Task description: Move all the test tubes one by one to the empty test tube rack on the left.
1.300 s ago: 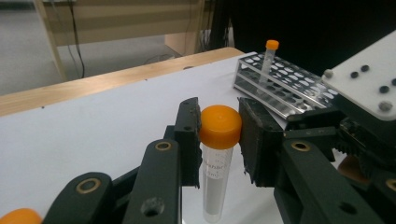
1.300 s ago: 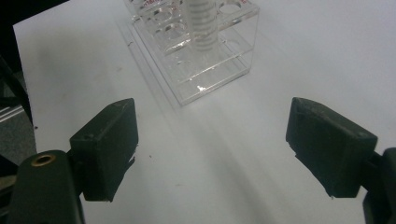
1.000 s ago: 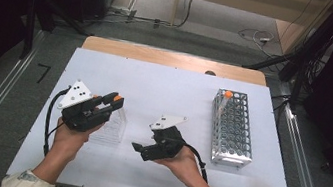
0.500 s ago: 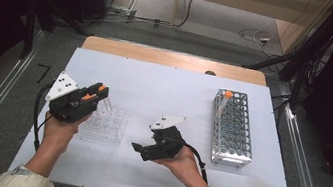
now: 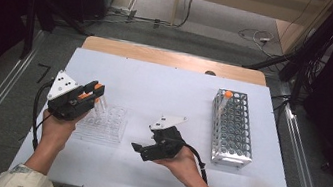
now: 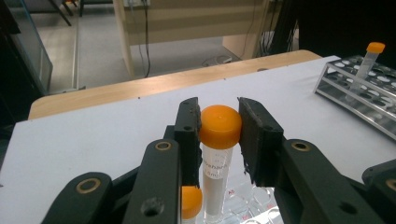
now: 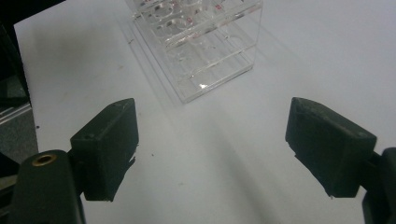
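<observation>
**Left jaws pinch an orange-capped tube above the clear rack**

Your left gripper (image 6: 219, 128) has its two black pads pressed against the orange cap of a centrifuge tube (image 6: 218, 154), one pad on each side, with the tube hanging upright between them. The tube's lower end sits just over the clear acrylic rack (image 5: 101, 122), which lies directly under your fingertips; whether the tip is inside a well or just above it is hard to tell, since the jaws cover that part. A second orange cap (image 6: 191, 201) shows below the left pad, close beside the held tube.

Your right gripper (image 7: 210, 140) rests low over the white table (image 5: 169, 94) with its jaws spread wide and nothing between them. The near corner of the clear rack lies ahead of its fingertips, apart from both pads.

Off to the right of your right hand stands a metal wire rack (image 5: 231, 128), with one orange-capped tube (image 5: 227, 95) upright at its far corner.
</observation>
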`<action>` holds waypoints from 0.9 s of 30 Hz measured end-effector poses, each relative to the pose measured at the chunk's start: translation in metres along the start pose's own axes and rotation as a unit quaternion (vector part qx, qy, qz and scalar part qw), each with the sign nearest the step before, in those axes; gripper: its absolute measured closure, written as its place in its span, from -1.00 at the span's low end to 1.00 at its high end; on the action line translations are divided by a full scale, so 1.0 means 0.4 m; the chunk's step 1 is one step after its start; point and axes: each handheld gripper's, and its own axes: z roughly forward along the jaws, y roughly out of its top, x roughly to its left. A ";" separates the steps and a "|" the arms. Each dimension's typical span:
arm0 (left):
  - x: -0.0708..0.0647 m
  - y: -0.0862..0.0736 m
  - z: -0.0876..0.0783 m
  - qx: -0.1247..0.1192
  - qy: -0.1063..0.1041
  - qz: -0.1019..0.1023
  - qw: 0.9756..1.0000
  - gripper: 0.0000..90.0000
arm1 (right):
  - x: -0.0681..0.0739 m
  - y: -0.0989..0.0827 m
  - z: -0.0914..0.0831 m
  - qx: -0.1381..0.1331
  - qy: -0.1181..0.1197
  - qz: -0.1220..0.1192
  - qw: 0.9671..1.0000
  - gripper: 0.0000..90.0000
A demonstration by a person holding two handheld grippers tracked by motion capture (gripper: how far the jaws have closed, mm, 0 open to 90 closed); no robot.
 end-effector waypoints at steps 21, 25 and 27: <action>-0.012 -0.050 0.036 0.048 0.005 0.026 0.998 0.49 | -0.002 -0.002 -0.003 0.000 0.000 -0.003 1.000 -0.65; -0.013 -0.050 0.035 0.047 0.003 0.025 0.999 0.44 | -0.002 -0.002 -0.002 0.000 0.000 -0.002 1.000 -0.65; -0.014 -0.048 0.033 0.044 0.000 0.022 0.999 0.43 | -0.002 -0.002 -0.003 -0.001 -0.001 -0.003 1.000 -0.65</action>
